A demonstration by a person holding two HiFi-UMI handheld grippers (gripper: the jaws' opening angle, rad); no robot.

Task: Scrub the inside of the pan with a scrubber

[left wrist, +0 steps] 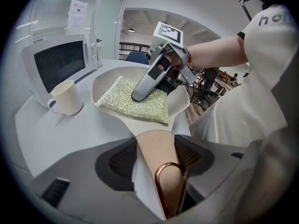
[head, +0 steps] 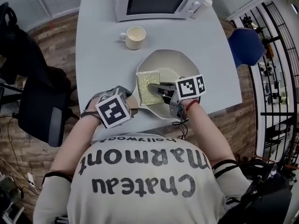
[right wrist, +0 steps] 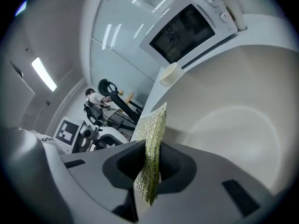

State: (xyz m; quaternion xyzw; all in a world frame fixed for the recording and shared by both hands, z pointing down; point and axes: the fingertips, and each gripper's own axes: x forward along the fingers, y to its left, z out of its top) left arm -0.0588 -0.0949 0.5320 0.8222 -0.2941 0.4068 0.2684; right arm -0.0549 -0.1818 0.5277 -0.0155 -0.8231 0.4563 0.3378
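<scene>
Table [head: 98, 55] is pale grey, smooth, with rounded corners. White microwave [head: 156, 3] sits at the far edge, dark door, knobs on its right side. Cream mug [head: 134, 37] stands between the microwave and the pan, toward the left, apart from both, handle pointing left. It is the closest thing to the pan's far rim. Blue chair [head: 245, 45] is off the table's right edge, black chair [head: 44, 111] off the left edge, and the floor [head: 60, 36] is wood plank.

Pan [head: 187, 62] sits at the near edge of the table. It is off-white and matte, with an angular, faceted rim and a smooth bare inside. Its handle [left wrist: 154, 141] points over the near edge: tan, tapered, with a copper loop [left wrist: 168, 181] at the end.

Left gripper [left wrist: 156, 157] is clenched on the handle, one dark ribbed pad on each side and the handle filling the gap between them.

Scrubber [head: 145, 90] is inside the pan on the left half of the floor, by the left wall. It is a flat rectangular pad of yellow-green glittery mesh with a rough weave.

Right gripper [right wrist: 150, 164] is grasping the scrubber, pads pinched on its near end, so the pad shows edge-on in the right gripper view. The gripper body reaches in over the pan's right rim and covers part of the scrubber's right side. The rest of the pan floor, right and far, is bare.
</scene>
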